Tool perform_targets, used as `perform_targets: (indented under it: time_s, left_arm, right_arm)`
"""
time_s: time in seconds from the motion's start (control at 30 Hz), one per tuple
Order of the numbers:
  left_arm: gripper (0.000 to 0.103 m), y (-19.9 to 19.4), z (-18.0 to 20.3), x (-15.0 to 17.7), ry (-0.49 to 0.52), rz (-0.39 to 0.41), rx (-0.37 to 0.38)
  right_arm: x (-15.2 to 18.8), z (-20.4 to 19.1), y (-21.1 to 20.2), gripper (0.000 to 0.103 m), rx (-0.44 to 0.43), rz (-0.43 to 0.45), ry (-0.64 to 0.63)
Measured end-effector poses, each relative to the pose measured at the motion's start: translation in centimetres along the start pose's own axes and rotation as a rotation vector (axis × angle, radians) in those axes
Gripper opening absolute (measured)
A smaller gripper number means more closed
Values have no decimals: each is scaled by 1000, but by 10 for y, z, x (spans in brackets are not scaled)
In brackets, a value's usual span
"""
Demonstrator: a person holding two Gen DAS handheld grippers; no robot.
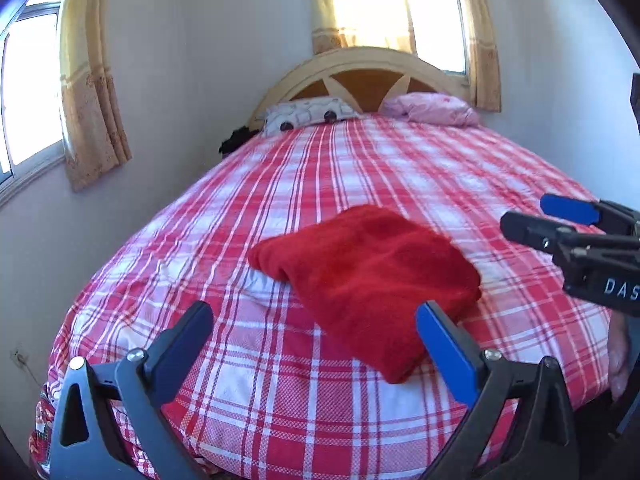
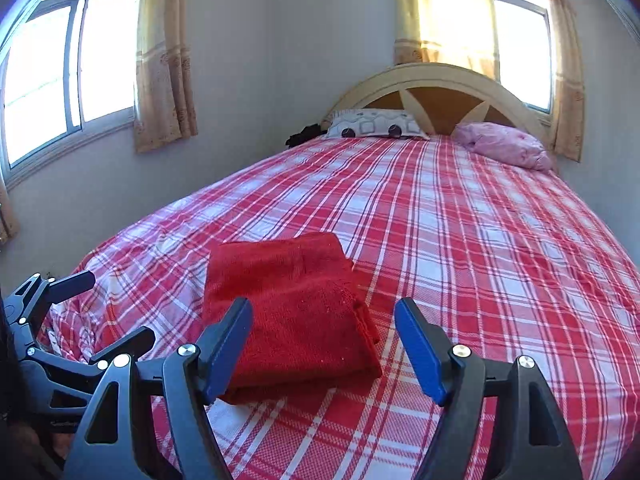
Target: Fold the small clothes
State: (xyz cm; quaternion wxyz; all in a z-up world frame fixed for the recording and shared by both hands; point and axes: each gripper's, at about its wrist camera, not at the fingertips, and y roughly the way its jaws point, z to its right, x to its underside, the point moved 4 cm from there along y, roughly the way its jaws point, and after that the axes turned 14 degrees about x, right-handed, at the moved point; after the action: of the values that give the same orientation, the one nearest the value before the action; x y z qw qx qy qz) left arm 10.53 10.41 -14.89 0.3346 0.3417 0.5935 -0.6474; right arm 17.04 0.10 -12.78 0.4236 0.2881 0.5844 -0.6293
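Folded red cloth (image 1: 364, 280) lies flat on the plaid bed (image 1: 360, 168), near its foot. Left hand-held gripper (image 1: 316, 320): jaws wide, empty, cloth at 1 o'clock. Right hand-held gripper (image 2: 322, 316): jaws wide, empty, cloth at 11 o'clock

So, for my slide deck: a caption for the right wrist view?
Open right gripper poised above a folded red garment on a plaid bed.
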Motion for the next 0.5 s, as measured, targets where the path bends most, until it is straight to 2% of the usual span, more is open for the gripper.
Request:
perform_targets:
  time_s: [0.07, 0.17, 0.5]
  left_arm:
    - [103, -9, 6, -4, 10, 20, 22]
    - [103, -16, 11, -8, 28, 40, 14]
    - [103, -9, 17, -4, -11, 8, 57]
  right_arm:
    - [-4, 0, -12, 74, 8, 23, 0]
    - [-9, -1, -27, 74, 6, 54, -1]
    - [-7, 4, -26, 74, 2, 52, 12]
